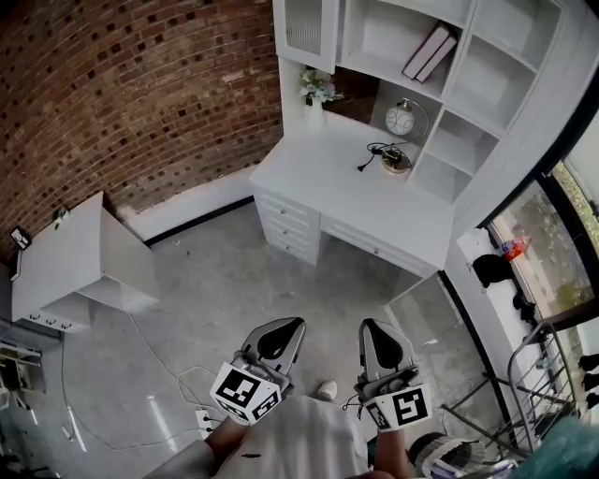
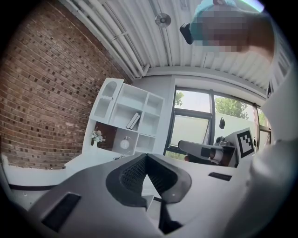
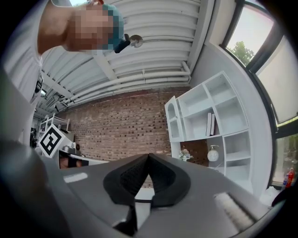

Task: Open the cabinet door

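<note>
**Approach phase: door not reached**

Head view: the left hand-held gripper and right hand-held gripper sit low over the floor, well apart from the counter. The door is top left of the hutch and looks closed.

Left gripper view: jaws clenched at the tips, nothing between them. The door is far ahead.

Right gripper view: jaws clenched and empty, door likewise distant.

Next move, as a judgement: close in, release one gripper's jaws and take the door's edge or handle. No handle can be made out.

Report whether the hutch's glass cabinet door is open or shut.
Shut: the cabinet door lies flush with the front of the hutch, with no gap showing.
</note>
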Available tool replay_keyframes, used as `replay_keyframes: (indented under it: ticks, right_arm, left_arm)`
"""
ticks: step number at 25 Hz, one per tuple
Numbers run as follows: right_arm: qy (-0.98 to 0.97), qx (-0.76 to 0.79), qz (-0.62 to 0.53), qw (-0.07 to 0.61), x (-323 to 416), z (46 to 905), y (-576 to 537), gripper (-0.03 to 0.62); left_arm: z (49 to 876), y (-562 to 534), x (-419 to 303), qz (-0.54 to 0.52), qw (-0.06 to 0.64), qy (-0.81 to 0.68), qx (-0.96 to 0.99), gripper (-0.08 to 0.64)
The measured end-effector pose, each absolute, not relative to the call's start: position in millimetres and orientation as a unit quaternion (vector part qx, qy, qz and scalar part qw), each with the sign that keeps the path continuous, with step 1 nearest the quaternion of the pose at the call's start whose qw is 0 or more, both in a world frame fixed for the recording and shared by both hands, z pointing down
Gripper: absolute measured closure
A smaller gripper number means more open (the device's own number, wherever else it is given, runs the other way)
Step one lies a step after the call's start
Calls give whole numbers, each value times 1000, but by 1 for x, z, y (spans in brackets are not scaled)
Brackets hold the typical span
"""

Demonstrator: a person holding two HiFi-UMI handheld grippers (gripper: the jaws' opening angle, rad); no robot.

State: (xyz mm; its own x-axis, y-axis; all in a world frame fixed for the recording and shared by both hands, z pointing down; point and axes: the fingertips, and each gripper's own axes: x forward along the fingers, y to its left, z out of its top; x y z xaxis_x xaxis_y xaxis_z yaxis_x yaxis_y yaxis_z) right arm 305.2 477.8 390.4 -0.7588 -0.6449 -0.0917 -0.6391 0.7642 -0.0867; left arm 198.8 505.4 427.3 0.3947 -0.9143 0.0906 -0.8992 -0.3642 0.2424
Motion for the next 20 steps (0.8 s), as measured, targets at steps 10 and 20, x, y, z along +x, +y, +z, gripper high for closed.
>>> replay_keyframes:
  ticks: [10,20]
  right_arm:
    - [932,-357,-10,62,228,387,461,580]
    - [931,-359,0,61,172,389,460,580]
  left_arm:
    - [431,490,125,-44,128,-533,835,551]
    - [433,483,63,-46,127,-532,836,551]
